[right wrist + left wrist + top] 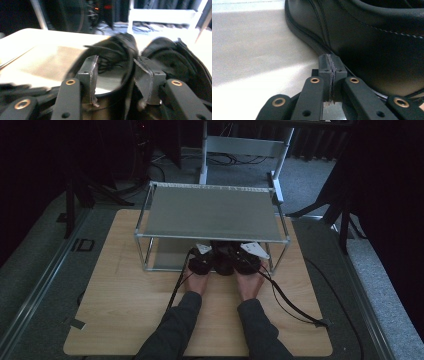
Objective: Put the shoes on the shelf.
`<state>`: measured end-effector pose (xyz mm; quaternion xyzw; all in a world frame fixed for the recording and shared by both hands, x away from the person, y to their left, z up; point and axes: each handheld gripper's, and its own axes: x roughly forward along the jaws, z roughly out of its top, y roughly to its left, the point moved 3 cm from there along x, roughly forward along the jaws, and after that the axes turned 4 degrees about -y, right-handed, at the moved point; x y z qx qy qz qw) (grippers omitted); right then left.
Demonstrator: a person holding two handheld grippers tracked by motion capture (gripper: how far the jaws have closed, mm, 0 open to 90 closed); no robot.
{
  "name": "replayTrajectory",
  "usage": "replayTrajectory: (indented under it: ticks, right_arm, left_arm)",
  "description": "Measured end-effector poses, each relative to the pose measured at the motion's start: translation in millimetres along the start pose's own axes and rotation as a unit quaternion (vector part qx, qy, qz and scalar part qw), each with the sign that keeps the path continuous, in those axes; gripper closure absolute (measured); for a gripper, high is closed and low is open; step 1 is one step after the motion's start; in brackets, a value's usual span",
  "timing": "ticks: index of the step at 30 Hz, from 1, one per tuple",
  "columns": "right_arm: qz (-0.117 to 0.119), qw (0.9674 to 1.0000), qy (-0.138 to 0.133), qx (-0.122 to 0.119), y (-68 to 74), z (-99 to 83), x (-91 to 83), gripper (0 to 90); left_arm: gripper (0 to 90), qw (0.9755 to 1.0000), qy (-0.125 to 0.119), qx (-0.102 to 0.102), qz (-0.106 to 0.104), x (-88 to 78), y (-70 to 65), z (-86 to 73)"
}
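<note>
Two black shoes sit on the lower shelf of the metal rack (212,237), and I can read no brand or writing on them. My left gripper (331,68) has its jaws pressed together on nothing, tips just beside the left shoe (372,42): smooth leather, stitched seams, a thick sole edge. My right gripper (116,75) stands fairly wide, its jaws either side of the right shoe (112,53) at its collar, pads blurred and seemingly not pressing. The wooden table (125,295) is pale.
</note>
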<state>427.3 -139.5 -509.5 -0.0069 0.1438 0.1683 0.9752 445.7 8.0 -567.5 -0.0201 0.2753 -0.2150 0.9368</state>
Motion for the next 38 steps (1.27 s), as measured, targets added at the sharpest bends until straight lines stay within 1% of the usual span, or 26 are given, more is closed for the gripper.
replayTrajectory:
  ticks: [1,2,3,4,6,7,8,11,12,13,14,15,16,17,19,21,22,23,24,26,28,30,31,33,35,38]
  right_arm:
    - [0.0,1.0,0.0,0.0,0.0,0.0,0.0,52.6]
    - [0.001,0.9996,-0.003,-0.028,2.4,2.3,-11.0,51.8]
    - [0.001,0.9994,-0.003,-0.035,2.2,2.3,-14.9,51.2]
    - [0.008,0.9992,-0.009,-0.039,1.3,2.2,-21.1,50.7]
    - [0.01,0.9991,-0.011,-0.041,-4.1,0.3,-34.5,50.0]
    - [0.01,0.9991,-0.011,-0.041,-4.1,0.3,-34.5,50.0]
    - [0.004,0.9995,-0.017,-0.028,-14.5,-3.4,-49.6,50.4]
    - [-0.005,0.9997,-0.008,-0.02,-30.2,-10.7,-64.6,50.2]
    - [-0.005,0.9997,-0.008,-0.02,-30.2,-10.7,-64.6,50.2]
    - [-0.008,0.9998,-0.002,-0.02,-35.7,-13.2,-67.1,50.2]
    - [-0.014,0.9999,0.004,0.008,-44.7,-16.0,-68.0,50.1]
    - [-0.012,0.9997,0.005,0.021,-47.6,-16.7,-67.9,50.1]
    - [-0.014,0.9995,0.011,0.024,-50.2,-17.5,-67.6,50.1]
    - [-0.021,0.9995,0.017,0.016,-50.7,-18.1,-67.1,50.1]
    - [-0.017,0.9996,0.022,0.006,-50.3,-18.9,-68.9,49.7]
    - [-0.016,0.9996,0.023,0.001,-49.9,-19.3,-70.0,49.4]
    - [-0.018,0.9993,0.033,-0.008,-49.3,-20.8,-72.7,49.4]
    - [-0.017,0.9992,0.036,-0.011,-49.4,-21.5,-73.8,49.4]
    - [-0.017,0.9992,0.036,-0.011,-49.4,-21.5,-73.8,49.4]
    - [-0.014,0.9989,0.045,-0.004,-53.8,-23.9,-78.4,49.4]
    - [-0.017,0.9984,0.054,-0.003,-59.3,-25.1,-82.6,49.3]
    - [-0.021,0.9976,0.064,-0.011,-65.2,-26.2,-88.1,49.3]
    - [-0.022,0.9972,0.069,-0.016,-68.3,-27.0,-91.5,49.1]
    - [-0.025,0.9966,0.077,-0.016,-75.4,-29.2,-98.7,48.7]
    - [-0.024,0.9957,0.088,-0.017,-82.5,-33.1,-105.1,48.2]
    - [-0.032,0.9936,0.106,-0.025,-93.7,-42.3,-112.7,47.9]
  left_arm:
    - [89.6,1.0,0.0,0.0,0.0,0.0,0.0,0.0]
    - [89.5,1.0,0.0,-0.001,-0.001,0.1,0.3,0.0]
    - [89.4,1.0,0.0,-0.001,-0.001,0.1,0.3,0.0]
    - [89.4,1.0,0.0,-0.004,-0.004,0.2,0.7,0.1]
    - [89.4,0.9999,-0.001,-0.009,-0.006,0.7,1.0,0.1]
    - [89.4,0.9999,-0.001,-0.009,-0.006,0.7,1.0,0.1]
    - [89.6,0.9999,-0.003,-0.01,-0.006,1.2,0.7,0.1]
    - [89.7,0.9999,-0.002,-0.011,-0.01,1.5,0.2,0.1]
    - [89.8,0.9999,-0.002,-0.011,-0.01,1.5,0.2,0.1]
    - [89.8,0.9999,-0.002,-0.011,-0.01,1.5,0.2,0.1]
    - [89.8,0.9998,-0.001,-0.011,-0.014,2.0,-2.0,0.2]
    - [89.7,0.9998,0.001,-0.007,-0.017,2.1,-2.7,0.3]
    - [89.7,0.9998,0.002,-0.005,-0.018,2.3,-3.2,0.3]
    - [89.5,0.9998,0.003,-0.006,-0.018,2.3,-3.3,0.4]
    - [86.0,0.9997,0.007,-0.015,-0.016,2.2,-1.2,0.9]
    - [81.3,0.9997,0.011,-0.013,-0.018,2.1,0.5,1.0]
    - [80.5,0.9996,0.02,-0.01,-0.017,-0.7,1.0,-0.3]
    - [80.0,0.9995,0.023,-0.002,-0.02,-3.8,2.3,-1.1]
    - [79.1,0.9995,0.023,-0.002,-0.02,-3.8,2.3,-1.1]
    - [77.4,0.9994,0.022,0.002,-0.026,-13.9,5.1,-2.4]
    - [76.2,0.9994,0.019,0.006,-0.027,-23.8,7.2,-2.9]
    - [74.7,0.9993,0.016,0.017,-0.03,-35.5,10.3,-3.6]
    - [74.3,0.9992,0.016,0.018,-0.031,-41.6,11.6,-4.7]
    - [73.1,0.999,0.015,0.028,-0.031,-53.6,15.5,-7.9]
    - [72.1,0.9988,0.015,0.034,-0.033,-66.0,20.2,-12.7]
    - [70.9,0.9985,0.02,0.041,-0.029,-83.3,28.4,-22.2]
